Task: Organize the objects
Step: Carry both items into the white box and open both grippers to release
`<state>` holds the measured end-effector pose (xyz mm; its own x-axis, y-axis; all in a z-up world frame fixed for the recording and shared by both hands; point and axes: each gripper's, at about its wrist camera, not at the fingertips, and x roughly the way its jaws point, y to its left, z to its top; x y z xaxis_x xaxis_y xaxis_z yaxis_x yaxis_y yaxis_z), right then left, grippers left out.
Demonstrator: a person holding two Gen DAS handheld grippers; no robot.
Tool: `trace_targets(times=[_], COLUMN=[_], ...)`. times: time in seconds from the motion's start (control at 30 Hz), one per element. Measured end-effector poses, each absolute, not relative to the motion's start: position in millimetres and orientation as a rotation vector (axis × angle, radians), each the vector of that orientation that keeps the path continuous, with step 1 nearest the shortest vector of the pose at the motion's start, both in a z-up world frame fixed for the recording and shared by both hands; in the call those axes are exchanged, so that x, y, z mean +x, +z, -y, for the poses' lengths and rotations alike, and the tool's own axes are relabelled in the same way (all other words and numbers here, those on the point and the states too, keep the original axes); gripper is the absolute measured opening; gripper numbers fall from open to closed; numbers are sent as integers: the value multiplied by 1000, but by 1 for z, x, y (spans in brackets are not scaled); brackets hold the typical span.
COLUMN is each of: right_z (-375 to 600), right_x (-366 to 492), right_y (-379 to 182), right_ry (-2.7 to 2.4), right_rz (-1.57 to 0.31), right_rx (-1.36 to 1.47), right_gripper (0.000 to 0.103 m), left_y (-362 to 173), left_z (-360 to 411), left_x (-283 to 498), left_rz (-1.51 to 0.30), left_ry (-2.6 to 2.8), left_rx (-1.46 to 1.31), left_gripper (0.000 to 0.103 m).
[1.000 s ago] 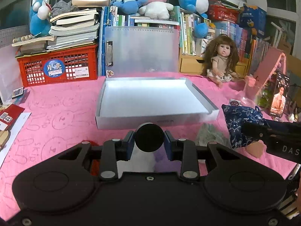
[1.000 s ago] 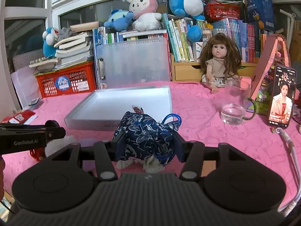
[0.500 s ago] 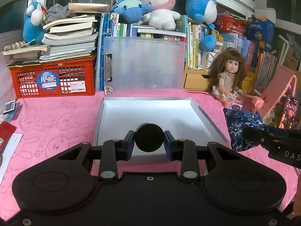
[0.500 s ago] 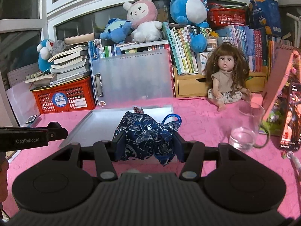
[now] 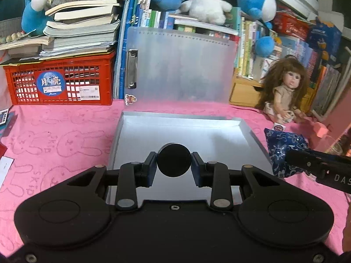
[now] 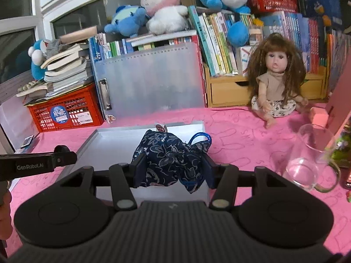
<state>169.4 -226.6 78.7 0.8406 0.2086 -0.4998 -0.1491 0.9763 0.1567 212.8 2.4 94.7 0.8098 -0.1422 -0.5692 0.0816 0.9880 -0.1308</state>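
Both tongs loaded, hovering over the silver tray [image 5: 252, 133]!

The left tongs [image 5: 174, 163] are clamped on a black round object [image 5: 174, 163], only its flat face showing, so what it is stays unclear. The right tongs [image 6: 173, 166] pinch the blue floral pouch [image 6: 169, 160], which hides much of the tray; the glass mug [image 6: 311, 160] stands on the pink worktop [image 6: 237, 135], handle partly cut off.
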Motion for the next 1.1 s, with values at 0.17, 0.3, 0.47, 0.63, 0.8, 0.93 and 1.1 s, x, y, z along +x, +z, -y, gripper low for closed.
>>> trace_targets(times=[0.17, 0.3, 0.47, 0.63, 0.8, 0.93, 1.1], right_z=[227, 225, 221, 217, 214, 209, 207], right_x=[200, 222, 245, 261, 269, 273, 276], right_y=[70, 60, 48, 33, 25, 20, 15], right_ry=[212, 223, 247, 249, 270, 266, 265], right_rz=[-586, -636, -705, -761, -798, -818, -842], right_rx=[144, 164, 178, 183, 207, 196, 194], right_gripper=[57, 57, 57, 57, 57, 58, 58], left_y=[83, 69, 53, 40, 31, 26, 21], left_z=[-4, -5, -2, 0, 0, 2, 2], left_x=[241, 261, 280, 293, 302, 304, 307], left_rz=[-644, -684, -731, -775, -810, -825, -843], left_ry=[-104, -89, -85, -90, -86, -85, -80], left_rx=[-106, -109, -106, -122, -124, -107, -108], left_gripper=[31, 31, 32, 32, 32, 32, 32])
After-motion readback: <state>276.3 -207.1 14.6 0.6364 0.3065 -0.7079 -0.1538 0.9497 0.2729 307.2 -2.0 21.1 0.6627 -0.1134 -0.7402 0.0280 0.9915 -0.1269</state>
